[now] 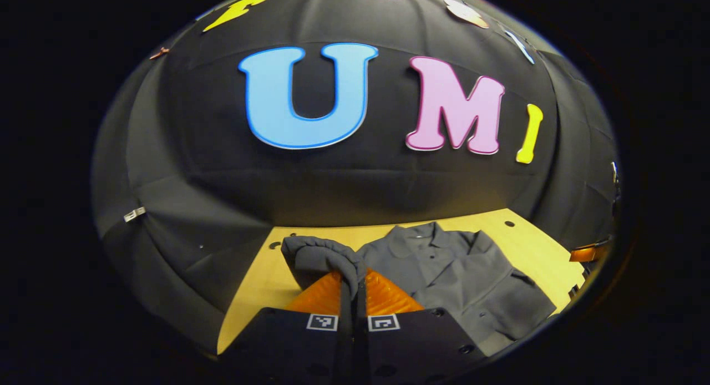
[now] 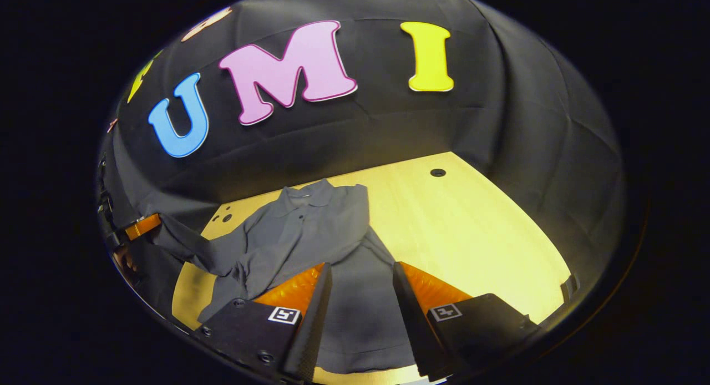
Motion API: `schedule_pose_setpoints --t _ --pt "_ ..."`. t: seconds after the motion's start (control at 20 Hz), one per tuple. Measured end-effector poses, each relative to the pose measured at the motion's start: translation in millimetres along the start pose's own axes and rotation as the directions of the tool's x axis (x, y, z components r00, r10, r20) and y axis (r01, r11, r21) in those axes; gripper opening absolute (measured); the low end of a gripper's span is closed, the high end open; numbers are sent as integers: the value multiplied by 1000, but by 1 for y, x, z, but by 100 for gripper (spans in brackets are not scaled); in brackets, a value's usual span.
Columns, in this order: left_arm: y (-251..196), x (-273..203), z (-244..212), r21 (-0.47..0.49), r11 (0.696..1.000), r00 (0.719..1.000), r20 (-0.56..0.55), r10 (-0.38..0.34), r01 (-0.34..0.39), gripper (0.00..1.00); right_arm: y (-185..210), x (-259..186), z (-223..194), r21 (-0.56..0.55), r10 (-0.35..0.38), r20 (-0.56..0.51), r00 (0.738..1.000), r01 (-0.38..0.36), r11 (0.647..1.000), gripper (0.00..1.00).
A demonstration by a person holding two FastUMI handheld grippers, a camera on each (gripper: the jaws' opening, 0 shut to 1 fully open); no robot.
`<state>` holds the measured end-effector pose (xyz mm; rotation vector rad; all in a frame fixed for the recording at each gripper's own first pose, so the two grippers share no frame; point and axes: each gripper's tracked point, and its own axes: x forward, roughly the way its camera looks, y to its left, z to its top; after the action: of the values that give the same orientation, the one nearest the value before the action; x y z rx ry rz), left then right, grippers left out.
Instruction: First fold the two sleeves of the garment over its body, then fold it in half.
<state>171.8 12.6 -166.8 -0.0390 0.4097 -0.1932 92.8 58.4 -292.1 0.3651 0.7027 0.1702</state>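
A grey button-up shirt (image 1: 444, 268) lies collar-away on the light wooden table (image 1: 260, 285). My left gripper (image 1: 354, 279) is shut on one sleeve (image 1: 319, 257), which is raised off the table and drapes over the fingertips. In the right gripper view that sleeve (image 2: 186, 243) stretches left from the shirt (image 2: 310, 224) up to the left gripper (image 2: 141, 227). My right gripper (image 2: 361, 268) hangs open above the shirt's lower body, holding nothing. The other sleeve (image 1: 521, 302) lies folded in on the body.
The table (image 2: 471, 224) has bare wood to the right of the shirt, with a dark hole (image 2: 437, 172) near its far edge. Black cloth walls enclose the table at the back and sides. The right gripper (image 1: 588, 254) shows at the table's right edge.
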Motion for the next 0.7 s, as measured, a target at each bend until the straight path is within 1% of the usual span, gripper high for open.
schedule_pose_setpoints --t 0.15,0.35,0.5,0.7 --pt "-48 9 4 11 997 997 -4 -79 79 5 -24 -2 -4 20 -30 -6 1000 30 999 70" --pt "-110 24 3 26 984 984 -23 -176 176 5 -44 -5 -15 57 -56 -22 998 57 997 70" --pt "-152 34 -1 27 971 971 -40 -237 238 5 -63 -8 -23 71 -74 -35 997 76 995 70" --pt "-205 42 -14 44 945 945 -71 -320 324 5 -84 -7 -29 98 -93 -50 994 97 990 70"
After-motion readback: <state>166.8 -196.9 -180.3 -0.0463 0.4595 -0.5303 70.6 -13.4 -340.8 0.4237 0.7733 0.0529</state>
